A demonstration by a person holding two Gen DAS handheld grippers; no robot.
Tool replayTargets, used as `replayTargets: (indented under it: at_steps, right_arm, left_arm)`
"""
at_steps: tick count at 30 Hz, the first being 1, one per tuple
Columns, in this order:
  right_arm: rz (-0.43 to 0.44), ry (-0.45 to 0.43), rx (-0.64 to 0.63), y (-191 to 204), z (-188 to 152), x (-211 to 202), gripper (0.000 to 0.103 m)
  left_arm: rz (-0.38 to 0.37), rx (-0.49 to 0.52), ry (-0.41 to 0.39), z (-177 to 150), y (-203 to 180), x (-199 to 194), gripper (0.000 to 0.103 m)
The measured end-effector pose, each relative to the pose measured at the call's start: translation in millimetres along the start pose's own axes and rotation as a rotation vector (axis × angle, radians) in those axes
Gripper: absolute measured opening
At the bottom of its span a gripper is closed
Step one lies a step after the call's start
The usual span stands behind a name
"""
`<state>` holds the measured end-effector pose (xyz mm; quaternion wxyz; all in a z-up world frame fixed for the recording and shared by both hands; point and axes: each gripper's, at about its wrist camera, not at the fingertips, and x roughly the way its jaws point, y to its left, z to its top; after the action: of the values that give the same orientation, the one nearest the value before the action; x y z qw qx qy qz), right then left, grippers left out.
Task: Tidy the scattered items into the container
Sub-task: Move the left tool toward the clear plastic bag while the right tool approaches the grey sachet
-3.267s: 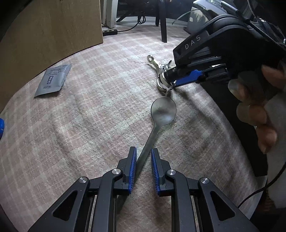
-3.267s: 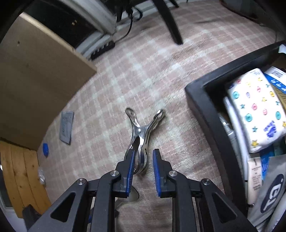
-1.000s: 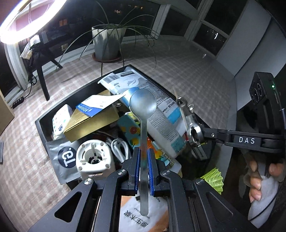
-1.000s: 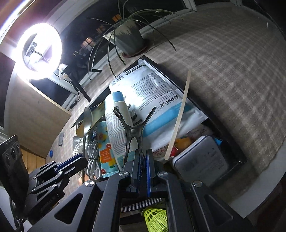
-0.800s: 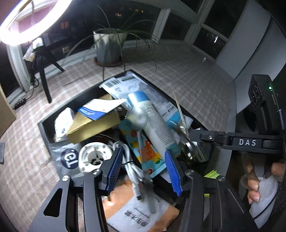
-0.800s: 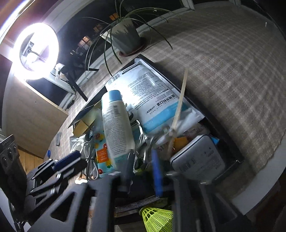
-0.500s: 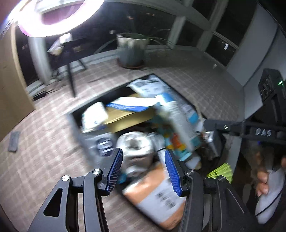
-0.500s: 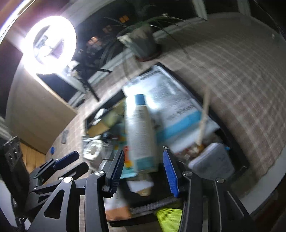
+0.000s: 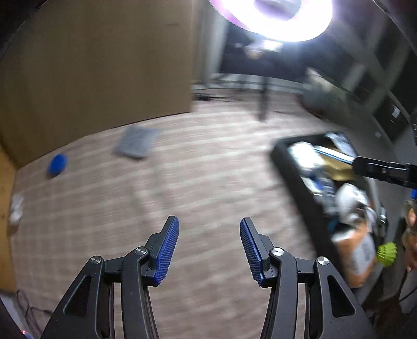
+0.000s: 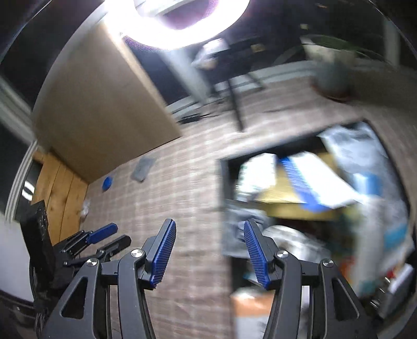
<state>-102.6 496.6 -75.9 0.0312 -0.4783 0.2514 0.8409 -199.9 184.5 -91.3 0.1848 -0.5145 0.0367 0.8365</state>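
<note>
My left gripper (image 9: 209, 249) is open and empty above the checked cloth. A grey sachet (image 9: 136, 142) and a small blue cap (image 9: 57, 163) lie far ahead on the cloth, with a white crumpled bit (image 9: 15, 210) at the left edge. The black container (image 9: 299, 180), full of packets, stands to the right. My right gripper (image 10: 208, 254) is open and empty over the container's left rim (image 10: 224, 198). The sachet (image 10: 142, 167) and the blue cap (image 10: 107, 183) also show in the right wrist view. The left gripper (image 10: 108, 237) shows there at lower left. Both views are motion-blurred.
A large cardboard panel (image 9: 91, 65) stands behind the cloth. A bright ring light (image 9: 284, 18) on a stand and a potted plant (image 10: 331, 67) are at the back. A green shuttlecock (image 9: 387, 253) lies by the container's near end. Wooden boards (image 10: 60, 193) lie left of the cloth.
Both grippers opened over the container, dropping the spoon and the metal clip into it. Both have since swung left towards the cloth.
</note>
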Motion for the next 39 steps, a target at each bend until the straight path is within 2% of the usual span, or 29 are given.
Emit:
replayTargets:
  at_steps: [8,11,12,19,23,27,29,32,39]
  right_arm:
    - [0.045,0.081,-0.192,107,36,78,0.05]
    - [0.062,0.11,-0.254,147,42,105,0.051]
    - [0.066,0.118,-0.272,158,44,114,0.054]
    - [0.009,0.162,-0.358,209,67,184,0.056]
    - [0.004,0.21,-0.377,226,81,222,0.056]
    - [-0.025,0.208,-0.39,236,97,250,0.057]
    - [-0.06,0.214,-0.402,233,105,268,0.057]
    - [-0.07,0.244,-0.399,223,110,286,0.057]
    - [-0.085,0.254,-0.334,196,123,309,0.057]
  left_arm:
    - [0.151,-0.15,-0.004,-13,139,-13,0.053]
    - [0.179,-0.213,0.007,-19,186,-15,0.053]
    - [0.188,-0.234,0.007,-22,201,-15,0.053]
    - [0.276,-0.297,0.022,-28,280,-9,0.053]
    - [0.333,-0.33,0.04,-26,325,-2,0.053]
    - [0.361,-0.359,0.056,-24,363,9,0.055]
    - [0.369,-0.359,0.06,-20,376,14,0.06]
    - [0.389,-0.352,0.068,-18,392,23,0.062]
    - [0.426,-0.37,0.109,-11,422,45,0.063]
